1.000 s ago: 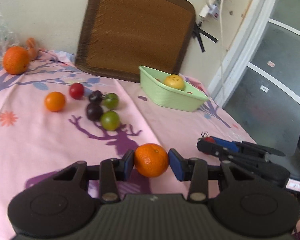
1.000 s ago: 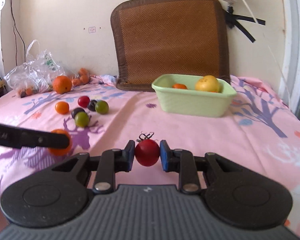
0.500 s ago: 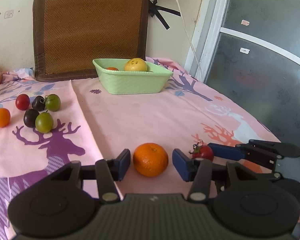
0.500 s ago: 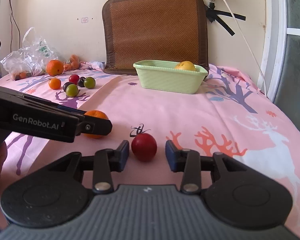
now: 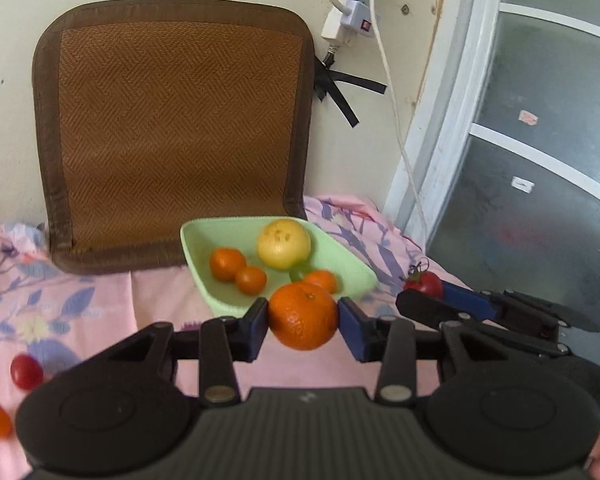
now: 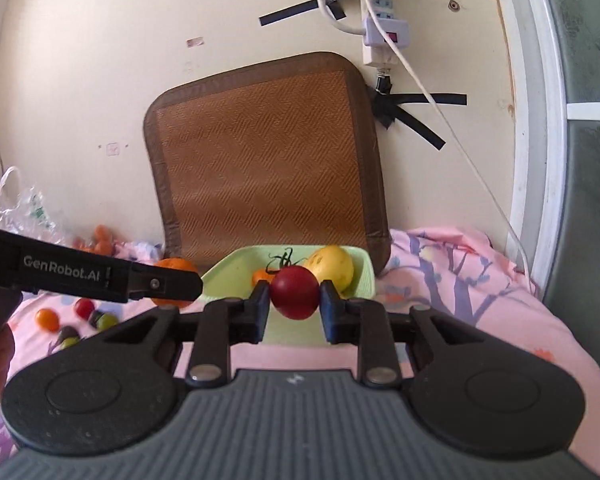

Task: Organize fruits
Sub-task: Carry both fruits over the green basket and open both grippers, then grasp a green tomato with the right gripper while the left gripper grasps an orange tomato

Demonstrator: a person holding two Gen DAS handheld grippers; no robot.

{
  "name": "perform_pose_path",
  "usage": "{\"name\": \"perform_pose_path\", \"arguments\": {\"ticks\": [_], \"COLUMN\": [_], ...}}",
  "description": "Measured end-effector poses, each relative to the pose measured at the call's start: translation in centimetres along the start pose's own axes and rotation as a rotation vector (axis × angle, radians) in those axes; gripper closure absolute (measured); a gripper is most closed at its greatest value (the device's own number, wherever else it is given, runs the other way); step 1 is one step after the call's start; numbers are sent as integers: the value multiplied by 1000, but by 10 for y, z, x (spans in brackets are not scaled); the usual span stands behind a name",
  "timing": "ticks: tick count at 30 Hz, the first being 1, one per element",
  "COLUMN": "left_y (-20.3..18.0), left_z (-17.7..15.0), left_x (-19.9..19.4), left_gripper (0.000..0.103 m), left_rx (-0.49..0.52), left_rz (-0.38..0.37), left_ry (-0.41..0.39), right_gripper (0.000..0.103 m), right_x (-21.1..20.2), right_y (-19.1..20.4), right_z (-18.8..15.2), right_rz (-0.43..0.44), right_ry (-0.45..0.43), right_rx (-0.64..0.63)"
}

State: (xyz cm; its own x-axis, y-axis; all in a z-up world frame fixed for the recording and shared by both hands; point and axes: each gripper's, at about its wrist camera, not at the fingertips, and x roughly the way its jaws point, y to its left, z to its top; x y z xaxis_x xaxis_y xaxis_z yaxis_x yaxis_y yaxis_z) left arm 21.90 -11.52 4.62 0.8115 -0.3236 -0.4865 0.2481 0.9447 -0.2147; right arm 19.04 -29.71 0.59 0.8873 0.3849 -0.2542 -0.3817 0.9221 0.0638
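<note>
My left gripper [image 5: 303, 322] is shut on an orange tangerine [image 5: 302, 316] and holds it in the air just in front of the green basket [image 5: 352, 256]. The basket holds a yellow fruit [image 5: 284, 243] and three small oranges [image 5: 227, 263]. My right gripper [image 6: 294, 299] is shut on a red tomato [image 6: 294, 293] with a dark stem, held up in front of the same basket [image 6: 364, 276]. The right gripper with its tomato [image 5: 423, 283] shows at the right of the left wrist view. The left gripper's finger [image 6: 100, 274] and tangerine [image 6: 176, 268] show at the left of the right wrist view.
A pink patterned cloth [image 5: 100, 300] covers the table. A brown woven mat [image 5: 172, 128] leans on the wall behind the basket. Loose red, orange, green and dark fruits [image 6: 80, 316] lie at the left. A plastic bag [image 6: 24, 216] sits far left. A glass door [image 5: 540, 160] is at the right.
Both grippers closed on their fruits, which lay between open jaws half a second ago. Both lifted off the cloth and moved forward to the green basket.
</note>
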Motion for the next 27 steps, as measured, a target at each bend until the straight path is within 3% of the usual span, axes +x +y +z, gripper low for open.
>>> {"name": "perform_pose_path", "arguments": {"ticks": [5, 8, 9, 12, 16, 21, 23, 27], "left_y": [12, 17, 19, 21, 16, 37, 56, 100], "left_z": [16, 13, 12, 10, 4, -36, -58, -91], "left_x": [57, 71, 74, 73, 33, -63, -101, -136], "left_gripper": [65, 62, 57, 53, 48, 47, 47, 47], "left_rx": [13, 12, 4, 3, 16, -62, -86, -93], "left_rz": [73, 118, 126, 117, 89, 8, 36, 206], "left_ry": [65, 84, 85, 80, 29, -61, -87, -56], "right_gripper": [74, 72, 72, 72, 72, 72, 72, 72], "right_x": [58, 69, 70, 69, 45, 2, -11, -17], "right_y": [-11, -9, -9, -10, -7, 5, 19, 65], "right_z": [1, -6, -8, -6, 0, -10, -18, -29], "right_rz": [2, -24, -32, -41, -51, 25, 84, 212], "right_ry": [77, 102, 99, 101, 51, 35, 60, 138], "right_rx": [54, 52, 49, 47, 82, 198, 224, 191]}}
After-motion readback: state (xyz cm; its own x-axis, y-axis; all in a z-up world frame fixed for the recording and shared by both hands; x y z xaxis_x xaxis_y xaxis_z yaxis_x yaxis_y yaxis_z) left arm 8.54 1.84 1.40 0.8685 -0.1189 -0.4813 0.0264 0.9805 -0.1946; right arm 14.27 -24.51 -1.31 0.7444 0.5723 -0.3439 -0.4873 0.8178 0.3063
